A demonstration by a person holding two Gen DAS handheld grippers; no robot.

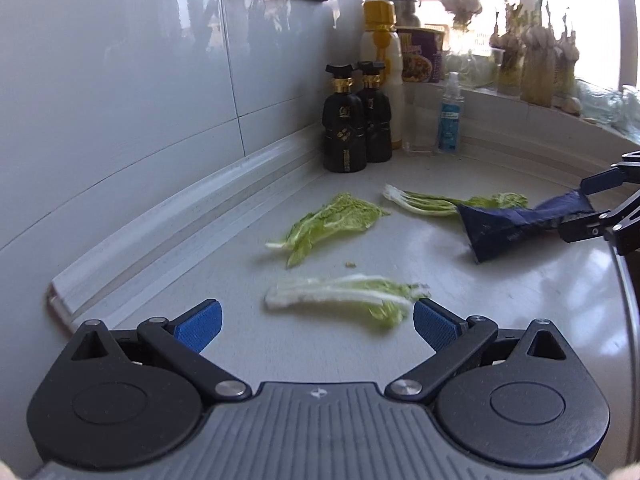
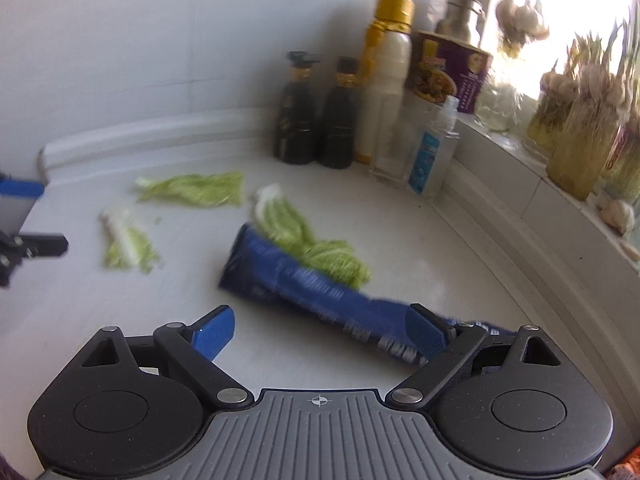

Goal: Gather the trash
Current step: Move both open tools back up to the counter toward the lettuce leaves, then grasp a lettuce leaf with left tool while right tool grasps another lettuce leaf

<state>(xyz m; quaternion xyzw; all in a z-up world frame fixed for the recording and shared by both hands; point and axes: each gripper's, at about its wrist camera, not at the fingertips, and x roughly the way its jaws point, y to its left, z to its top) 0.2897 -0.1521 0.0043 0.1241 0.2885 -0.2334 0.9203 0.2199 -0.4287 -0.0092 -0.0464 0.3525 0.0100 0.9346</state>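
Trash lies scattered on the pale surface point(image 1: 500, 292) of a kitchen corner: three cabbage leaves and a crumpled dark blue wrapper point(image 2: 304, 284). In the left wrist view, the nearest leaf point(image 1: 344, 304) lies just ahead of the left tool point(image 1: 316, 322), crosswise between its two blue pads point(image 1: 200, 324), which stand wide apart and hold nothing. A second leaf point(image 1: 332, 224) lies farther on toward the wall, with a small green crumb point(image 1: 351, 265) between the two. The third leaf point(image 1: 444, 202) lies to the right, its leafy end partly covered by the blue wrapper point(image 1: 516, 224).

The right tool point(image 2: 320, 334) is also spread wide. The wrapper runs slantwise across the surface, and its near end lies against or just behind the right-hand pad point(image 2: 426, 336); the other pad is well clear of it, so nothing is clamped. From the left wrist view the right tool's point(image 1: 596, 204) dark fingers sit on either side of the wrapper's far end, but how closely they touch it I cannot tell.

In the corner stand two black bottles point(image 1: 356, 116), a tall white bottle with a yellow cap point(image 1: 380, 52), a small clear spray bottle point(image 1: 450, 114) and a purple cup of instant noodles point(image 1: 422, 54). Garlic bulbs point(image 2: 588, 92) line the windowsill. The right wrist view is blurred.
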